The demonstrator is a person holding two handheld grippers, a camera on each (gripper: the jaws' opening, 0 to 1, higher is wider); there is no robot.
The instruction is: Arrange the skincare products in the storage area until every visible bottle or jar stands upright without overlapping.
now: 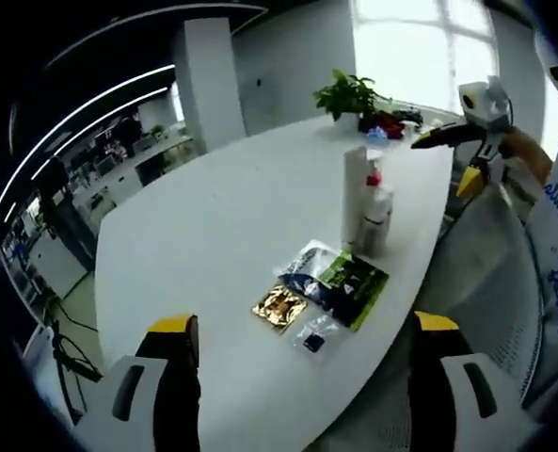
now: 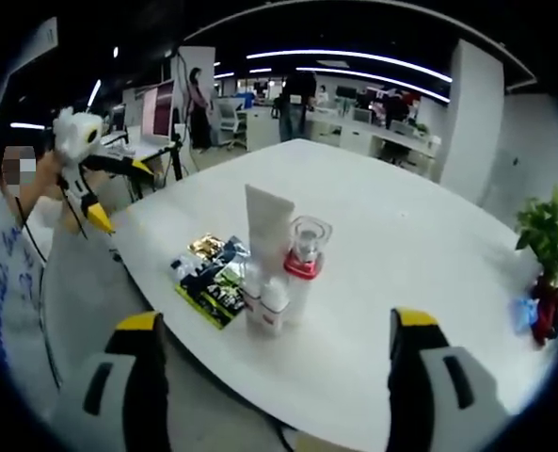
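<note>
On the white table [image 1: 213,226] a cluster of skincare products stands upright near the edge: a tall white tube [image 1: 355,193], a clear bottle with a red collar [image 1: 378,212] and a small white bottle [image 2: 273,303]. They are packed close, with the tube [image 2: 267,226] behind the clear bottle [image 2: 304,259]. Several flat sachets [image 1: 321,292] lie beside them, overlapping one another. My left gripper [image 1: 305,377] is open, low and short of the sachets. My right gripper [image 2: 279,367] is open, facing the cluster from the opposite side. Each gripper appears in the other's view, off the table edge: right gripper [image 1: 441,165], left gripper [image 2: 126,198].
A potted plant [image 1: 349,94] with red and blue items beside it sits at the table's far end. Desks, monitors and people [image 2: 293,99] fill the office behind. The table edge [image 2: 166,282] runs close beside the sachets [image 2: 213,273]. A person's white sleeve [image 1: 486,254] hangs by the edge.
</note>
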